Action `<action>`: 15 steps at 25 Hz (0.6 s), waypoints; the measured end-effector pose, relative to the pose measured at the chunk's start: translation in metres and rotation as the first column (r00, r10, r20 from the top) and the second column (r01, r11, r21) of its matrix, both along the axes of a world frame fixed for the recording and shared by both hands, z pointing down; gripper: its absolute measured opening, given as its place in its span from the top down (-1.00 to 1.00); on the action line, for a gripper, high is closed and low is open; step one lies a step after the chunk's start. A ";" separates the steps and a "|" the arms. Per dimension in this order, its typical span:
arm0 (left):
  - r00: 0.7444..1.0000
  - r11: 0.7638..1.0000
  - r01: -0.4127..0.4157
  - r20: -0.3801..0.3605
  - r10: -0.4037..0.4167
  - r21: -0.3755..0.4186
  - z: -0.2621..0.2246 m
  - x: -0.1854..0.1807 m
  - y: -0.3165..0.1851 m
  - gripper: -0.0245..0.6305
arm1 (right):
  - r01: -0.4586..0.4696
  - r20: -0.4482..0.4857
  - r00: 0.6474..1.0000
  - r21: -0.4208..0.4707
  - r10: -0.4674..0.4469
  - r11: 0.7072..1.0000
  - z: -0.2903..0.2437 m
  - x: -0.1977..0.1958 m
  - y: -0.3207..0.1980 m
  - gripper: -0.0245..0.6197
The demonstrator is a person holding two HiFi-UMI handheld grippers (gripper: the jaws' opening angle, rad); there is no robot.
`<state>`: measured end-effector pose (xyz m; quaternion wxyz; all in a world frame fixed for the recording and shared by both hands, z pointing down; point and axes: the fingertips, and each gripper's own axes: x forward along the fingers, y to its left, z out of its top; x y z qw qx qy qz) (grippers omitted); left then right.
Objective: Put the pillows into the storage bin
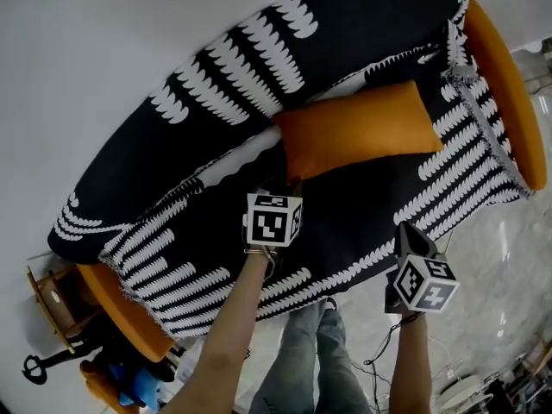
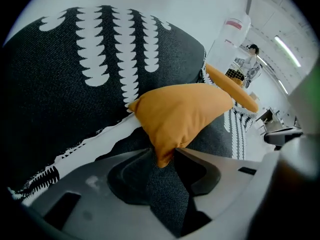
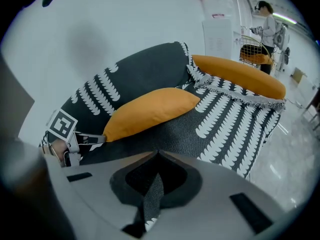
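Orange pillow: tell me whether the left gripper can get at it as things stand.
Probably yes. The left gripper has its jaws apart, with a corner of the orange pillow between them, and nothing on the sofa seems to block it.

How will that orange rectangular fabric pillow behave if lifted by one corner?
The orange rectangular fabric pillow looks plump and soft, so it will probably sag and dangle. Likely light for its size; its matte cloth should grip well.

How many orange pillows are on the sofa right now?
1. The orange pillow lies on the sofa seat, leaning against the backrest. The orange shapes at both ends look like the sofa's arms. More could be hidden under the cover.
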<state>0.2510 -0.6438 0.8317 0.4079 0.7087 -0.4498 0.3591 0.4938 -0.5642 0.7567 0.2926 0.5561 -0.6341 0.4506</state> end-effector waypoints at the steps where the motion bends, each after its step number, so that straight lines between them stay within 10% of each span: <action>1: 1.000 1.000 -0.006 -0.001 0.006 -0.001 0.003 0.002 -0.002 0.49 | -0.002 0.002 1.000 -0.003 0.002 1.000 0.002 0.001 -0.001 0.92; 15: 1.000 0.998 -0.016 -0.022 0.015 -0.052 0.009 0.013 -0.006 0.77 | -0.017 0.010 1.000 -0.003 0.017 1.000 -0.003 0.003 0.006 0.92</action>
